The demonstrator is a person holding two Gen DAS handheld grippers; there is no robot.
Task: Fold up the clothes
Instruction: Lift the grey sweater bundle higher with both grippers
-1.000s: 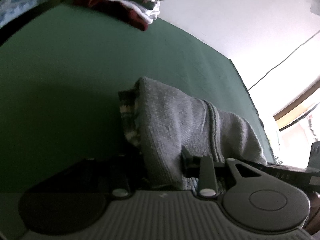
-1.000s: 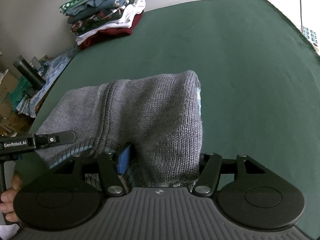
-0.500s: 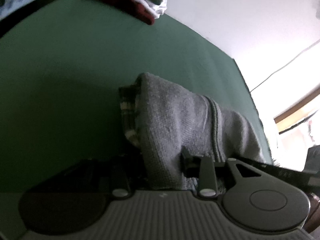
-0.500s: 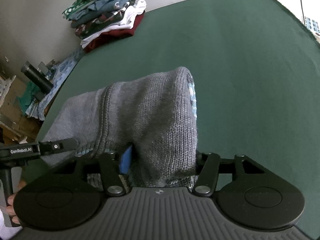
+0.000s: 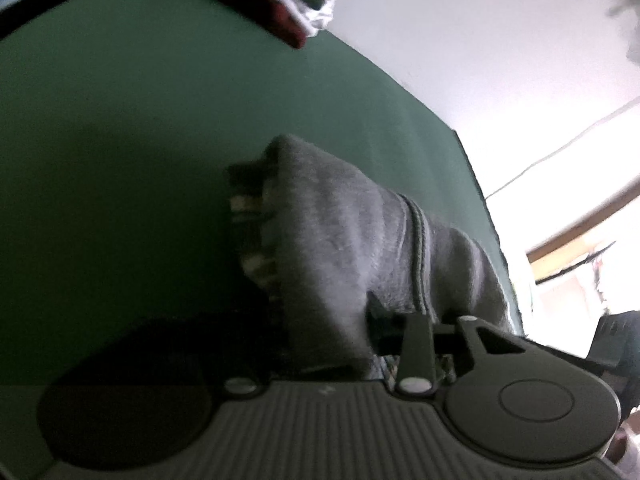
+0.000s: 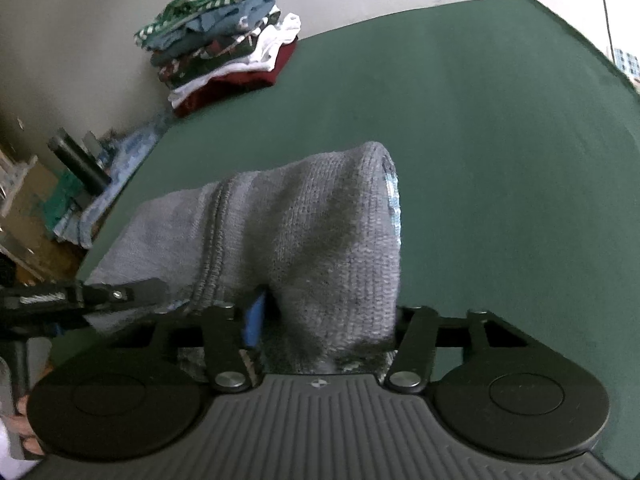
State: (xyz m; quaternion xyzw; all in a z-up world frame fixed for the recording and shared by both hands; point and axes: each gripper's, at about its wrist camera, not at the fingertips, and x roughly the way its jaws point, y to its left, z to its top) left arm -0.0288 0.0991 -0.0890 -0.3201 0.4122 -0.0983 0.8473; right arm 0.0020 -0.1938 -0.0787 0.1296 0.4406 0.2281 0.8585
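- Now both tongs hold one grey knit sweater point(image 6: 320, 240), bunched and lifted over the green bench point(image 6: 500, 140).
- Left tongs point(image 5: 332, 340): partly closed, with a thick fold of the sweater point(image 5: 340, 240) between the fingers; one finger point(image 5: 376, 312) presses on the knit, the other is hidden in shadow under the cloth. The jaws have narrowed slightly in the last moment.
- Right tongs point(image 6: 324, 320): jaws about half way, clamped on a thick wad of the sweater; they have just been closing on it. A blue pad point(image 6: 253, 320) shows on the left finger, against the cloth; the other finger is hidden behind the fold.
- From the right wrist view, the sweater arches forward from the tongs, its rolled end pointing toward the far edge of the bench, a ribbed seam running down its left part. A striped inner layer shows at the fold's edge.
- The left tongs point(image 6: 120, 294) appear at the left edge of that view, touching the sweater's left part; fingers of a hand point(image 6: 24, 420) show below.
- A pile point(image 6: 224, 36) of folded clothes sits at the far left corner of the bench, well apart from the sweater.
- The left wrist view is blurred and dark.
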